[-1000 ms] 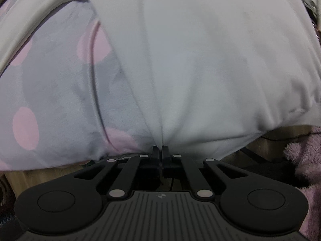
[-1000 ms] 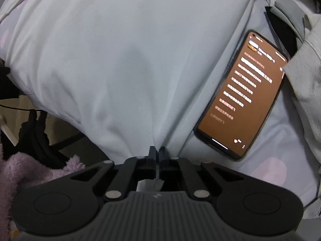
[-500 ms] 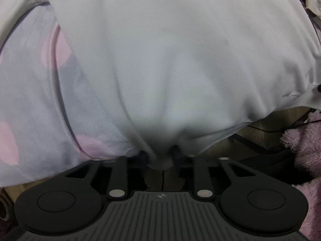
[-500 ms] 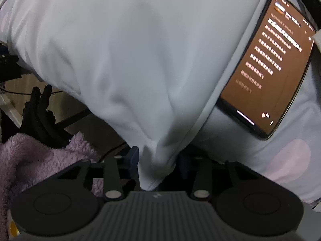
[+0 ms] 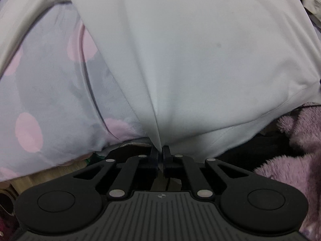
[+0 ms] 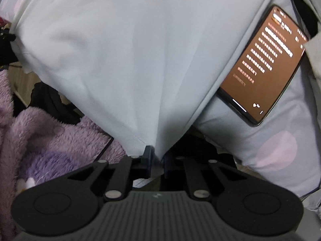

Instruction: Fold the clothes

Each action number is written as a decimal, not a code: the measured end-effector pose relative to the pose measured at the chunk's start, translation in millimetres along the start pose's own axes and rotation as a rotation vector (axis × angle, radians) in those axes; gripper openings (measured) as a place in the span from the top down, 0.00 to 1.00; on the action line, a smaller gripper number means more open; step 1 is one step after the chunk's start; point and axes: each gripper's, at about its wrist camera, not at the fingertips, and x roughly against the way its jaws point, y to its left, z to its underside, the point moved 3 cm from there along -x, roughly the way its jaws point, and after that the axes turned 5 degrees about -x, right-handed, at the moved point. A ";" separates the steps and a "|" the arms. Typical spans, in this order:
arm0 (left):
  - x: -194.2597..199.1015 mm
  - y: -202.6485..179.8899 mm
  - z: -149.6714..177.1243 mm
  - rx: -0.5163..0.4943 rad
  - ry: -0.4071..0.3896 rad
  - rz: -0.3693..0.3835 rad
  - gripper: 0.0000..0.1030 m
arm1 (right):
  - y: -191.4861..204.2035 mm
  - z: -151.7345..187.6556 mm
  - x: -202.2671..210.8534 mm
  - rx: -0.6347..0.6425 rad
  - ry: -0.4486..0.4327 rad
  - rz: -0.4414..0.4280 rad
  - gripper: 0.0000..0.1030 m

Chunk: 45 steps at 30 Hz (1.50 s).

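Note:
A white garment (image 5: 190,50) lies spread over a grey bedspread with pink dots (image 5: 50,92). My left gripper (image 5: 160,152) points down at its near hem and is shut on a pinch of the white cloth, which fans out from the fingertips in folds. In the right wrist view the same white garment (image 6: 130,50) runs down into my right gripper (image 6: 157,154). Its jaws are closing, with a bunched corner of the hem between the pads and pressed by them.
A lit phone (image 6: 264,64) lies on the dotted bedspread (image 6: 280,150) just right of the garment's edge. A purple fleece (image 6: 50,140) (image 5: 297,144) is heaped below the bed's edge. Another pale garment (image 6: 315,56) sits at the far right.
Half a second ago both grippers stood open around the hem. Both have closed on the white cloth again, and it now pulls into tight folds at each pair of fingertips.

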 end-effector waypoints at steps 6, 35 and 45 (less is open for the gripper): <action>1.4 3.3 -2.9 0.010 -0.016 0.029 0.89 | 5.1 4.2 -26.1 -0.030 -0.037 0.011 0.70; 117.0 39.6 -138.4 0.280 -0.688 -0.039 0.80 | -162.2 71.4 206.3 -0.691 -1.033 0.205 0.55; 102.4 43.8 -153.0 0.308 -0.641 -0.048 0.80 | -240.7 101.1 236.6 -1.044 -1.283 0.032 0.52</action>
